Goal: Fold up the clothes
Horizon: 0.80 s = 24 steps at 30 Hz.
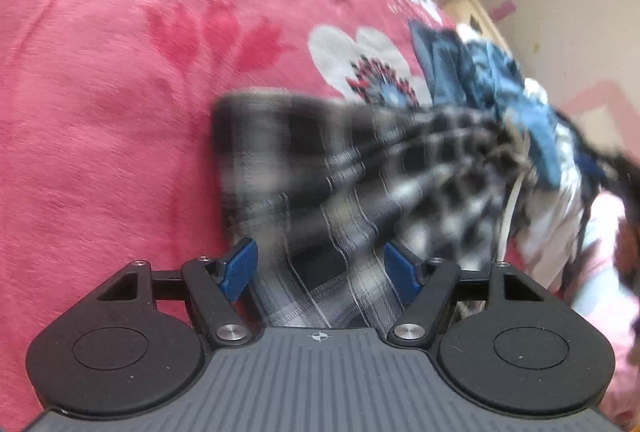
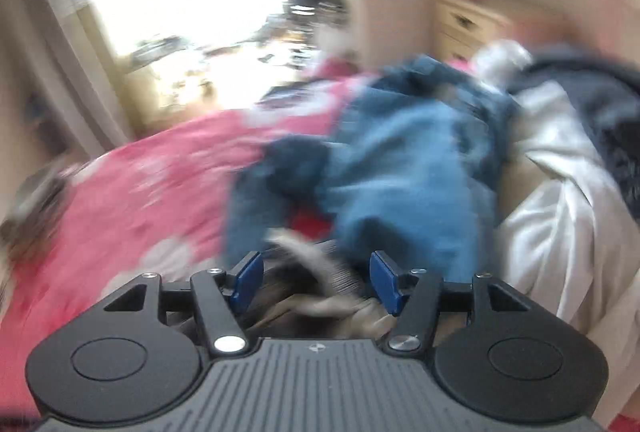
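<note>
We see a pink floral blanket (image 1: 100,111) filling the space ahead of and to the left of the left claw (image 1: 320,268), with white flowers printed on it; in the right wrist view the same pink blanket (image 2: 120,199) lies ahead and to the left of the right claw (image 2: 316,282).

Ahead of the right claw, and reaching to its right, lies a heap of blue denim (image 2: 392,167), jeans by the look of it, though blur hides the details. To the right of that heap we see white cloth (image 2: 560,199) and, further right, a dark garment (image 2: 608,111). From the left wrist the denim (image 1: 480,79) sits far ahead and to the right, at the end of the checked cloth.

A black-and-white checked garment (image 1: 340,183) runs from between the left claw's blue fingers (image 1: 240,268) forward and to the right toward the clothes pile. Those fingers stand wide apart, with the fabric passing through the gap; we cannot tell whether it touches either finger.

The right claw's fingers (image 2: 384,282) are also spread apart, and blurred grey-beige cloth (image 2: 320,292) lies between and beneath them.

Beyond the bed stands a cream chest of drawers (image 2: 464,27).
</note>
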Available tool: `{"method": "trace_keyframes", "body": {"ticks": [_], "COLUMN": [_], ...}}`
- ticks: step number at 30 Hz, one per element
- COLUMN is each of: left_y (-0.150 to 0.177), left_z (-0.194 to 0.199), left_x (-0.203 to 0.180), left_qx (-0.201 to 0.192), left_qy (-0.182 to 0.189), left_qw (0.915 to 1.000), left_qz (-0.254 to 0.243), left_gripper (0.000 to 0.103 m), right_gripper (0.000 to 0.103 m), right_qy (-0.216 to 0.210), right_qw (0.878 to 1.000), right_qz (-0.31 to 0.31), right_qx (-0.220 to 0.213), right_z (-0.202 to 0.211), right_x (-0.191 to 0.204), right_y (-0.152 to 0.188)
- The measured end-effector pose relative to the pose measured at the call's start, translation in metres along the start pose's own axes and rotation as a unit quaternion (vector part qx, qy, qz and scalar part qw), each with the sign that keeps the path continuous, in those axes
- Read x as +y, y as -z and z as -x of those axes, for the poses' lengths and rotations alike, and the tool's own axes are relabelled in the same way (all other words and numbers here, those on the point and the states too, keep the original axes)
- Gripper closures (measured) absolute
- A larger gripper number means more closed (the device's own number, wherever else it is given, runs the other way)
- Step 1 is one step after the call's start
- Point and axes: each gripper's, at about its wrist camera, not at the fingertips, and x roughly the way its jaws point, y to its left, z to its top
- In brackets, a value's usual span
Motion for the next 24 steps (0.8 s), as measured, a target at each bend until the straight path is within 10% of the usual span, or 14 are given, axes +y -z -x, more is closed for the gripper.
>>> {"method": "trace_keyframes", "body": {"ticks": [4, 10, 24], "left_y": [-0.01, -0.016, -0.02], "left_z": [-0.007, -0.019, -0.017], "left_x": [0.017, 0.012, 0.022], "left_qx": [0.024, 0.035, -0.002], "left_qy": [0.014, 0.008, 0.046], "left_qw": [0.9993, 0.9991, 0.9959], "left_qz": [0.025, 0.023, 0.078], "left_gripper": [0.033, 0.034, 0.055], "right_gripper": [0.037, 0.034, 0.035], "right_qy": [-0.059, -0.113, -0.032], "right_qw": [0.981, 0.883, 0.789], "right_qz": [0.185, 0.455, 0.613], "right_qx": [0.024, 0.03, -0.025], "right_z": [0.04, 0.048, 0.011], "right_x": [0.111, 0.264, 0.335], "right_y": [0.053, 0.187, 0.282]}}
